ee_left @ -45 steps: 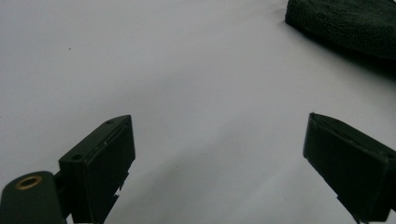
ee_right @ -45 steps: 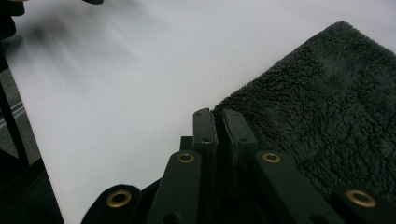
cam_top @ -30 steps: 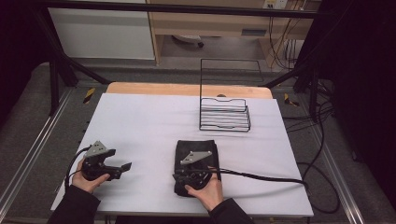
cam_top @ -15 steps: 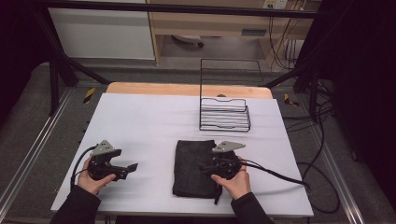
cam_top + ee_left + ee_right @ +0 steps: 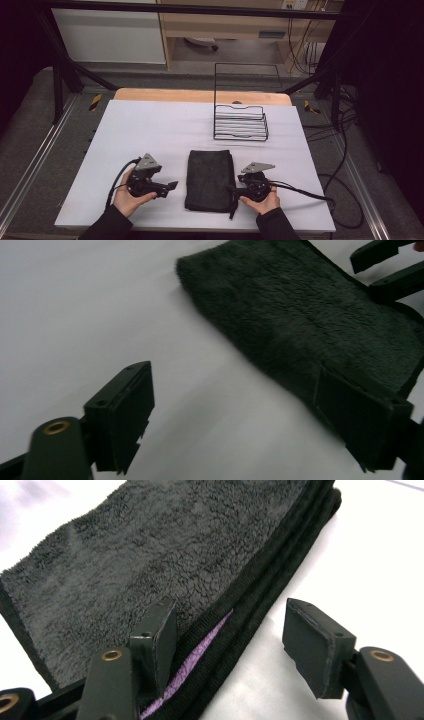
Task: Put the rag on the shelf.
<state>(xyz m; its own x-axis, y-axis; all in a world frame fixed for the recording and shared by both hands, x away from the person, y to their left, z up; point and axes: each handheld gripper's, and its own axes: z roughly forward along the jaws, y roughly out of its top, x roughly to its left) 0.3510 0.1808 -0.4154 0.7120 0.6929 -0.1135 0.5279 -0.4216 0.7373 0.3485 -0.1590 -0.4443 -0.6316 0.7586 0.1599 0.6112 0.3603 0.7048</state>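
Observation:
A folded black towel (image 5: 210,180) lies on the white table near its front edge. My left gripper (image 5: 171,186) rests on the table just left of it, open, jaws pointing at the towel's left side; in the left gripper view the towel (image 5: 310,325) lies ahead of the empty left gripper (image 5: 245,432). My right gripper (image 5: 233,197) is at the towel's right edge, open. In the right gripper view the right gripper (image 5: 235,647) straddles the stacked edge of the towel (image 5: 150,565), one jaw over the pile, the other over bare table. A purple strip (image 5: 200,655) shows between the folds.
A black wire rack (image 5: 240,122) stands at the back right of the white table (image 5: 150,130). Cables (image 5: 310,192) trail from the right gripper off the table's right side. The other gripper's jaws (image 5: 385,265) show beyond the towel in the left gripper view.
My right gripper has slid off the top of the towel to its right edge. The left gripper has moved right, closer to the towel's left side.

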